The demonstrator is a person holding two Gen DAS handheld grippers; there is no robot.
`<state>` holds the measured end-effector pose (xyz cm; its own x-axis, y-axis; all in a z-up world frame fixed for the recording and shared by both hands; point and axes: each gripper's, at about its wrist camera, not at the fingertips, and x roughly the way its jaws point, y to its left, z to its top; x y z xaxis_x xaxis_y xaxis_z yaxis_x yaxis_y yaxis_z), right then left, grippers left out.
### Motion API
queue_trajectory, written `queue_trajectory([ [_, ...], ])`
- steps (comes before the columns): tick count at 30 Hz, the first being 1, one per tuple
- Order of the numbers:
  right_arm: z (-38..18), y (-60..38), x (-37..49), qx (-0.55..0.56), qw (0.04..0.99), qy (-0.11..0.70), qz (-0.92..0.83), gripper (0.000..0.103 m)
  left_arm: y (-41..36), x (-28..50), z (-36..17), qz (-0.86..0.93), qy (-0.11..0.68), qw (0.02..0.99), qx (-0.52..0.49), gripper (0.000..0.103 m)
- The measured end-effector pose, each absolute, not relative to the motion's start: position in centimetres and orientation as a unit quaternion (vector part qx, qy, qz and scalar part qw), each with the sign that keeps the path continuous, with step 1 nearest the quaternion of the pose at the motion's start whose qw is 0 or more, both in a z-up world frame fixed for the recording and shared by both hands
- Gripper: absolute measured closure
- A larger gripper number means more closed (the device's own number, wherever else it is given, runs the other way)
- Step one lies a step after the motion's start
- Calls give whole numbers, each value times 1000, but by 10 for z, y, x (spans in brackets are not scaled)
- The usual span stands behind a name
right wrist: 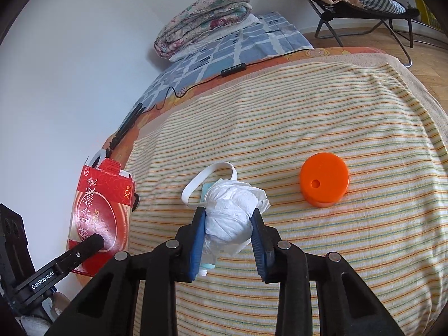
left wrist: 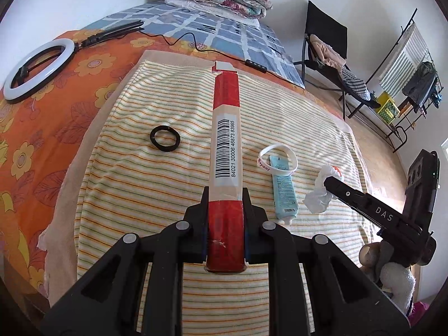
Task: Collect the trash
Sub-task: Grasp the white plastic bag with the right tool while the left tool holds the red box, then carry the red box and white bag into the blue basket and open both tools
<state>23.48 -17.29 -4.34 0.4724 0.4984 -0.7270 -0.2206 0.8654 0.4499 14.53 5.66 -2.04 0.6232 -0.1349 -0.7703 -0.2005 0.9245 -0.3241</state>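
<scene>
Between the left gripper's [left wrist: 225, 210] fingers sits a flattened red cardboard box with a white barcode label [left wrist: 225, 151], clamped near its lower end and jutting forward above the striped towel [left wrist: 145, 184]. The right gripper [right wrist: 228, 224] is closed on a crumpled white tissue wad [right wrist: 229, 212], just ahead of a pale blue tube [left wrist: 284, 187] and a white wristband [left wrist: 277, 159]. Both pieces look picked up; next likely comes carrying them to a bin, which neither view shows. Only the right wrist view shows an orange round lid [right wrist: 324, 179]; only the left shows a black ring [left wrist: 164, 137].
</scene>
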Motion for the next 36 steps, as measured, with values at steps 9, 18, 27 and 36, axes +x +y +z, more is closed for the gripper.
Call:
queue_trajectory([
  [9,-8,-170,190,92,863,436,238,72,39,105,4,-8,422,891,-170,87],
  [18,10,-167,128,46,867,417,268,72,17,58,13,-31,421,898,-127,87],
  [27,9,-171,72,6,864,417,283,72,5,0,5,-45,432,894,-112,87],
  [36,7,-179,18,-19,859,424,288,72,-11,-53,-9,-61,450,884,-111,87],
])
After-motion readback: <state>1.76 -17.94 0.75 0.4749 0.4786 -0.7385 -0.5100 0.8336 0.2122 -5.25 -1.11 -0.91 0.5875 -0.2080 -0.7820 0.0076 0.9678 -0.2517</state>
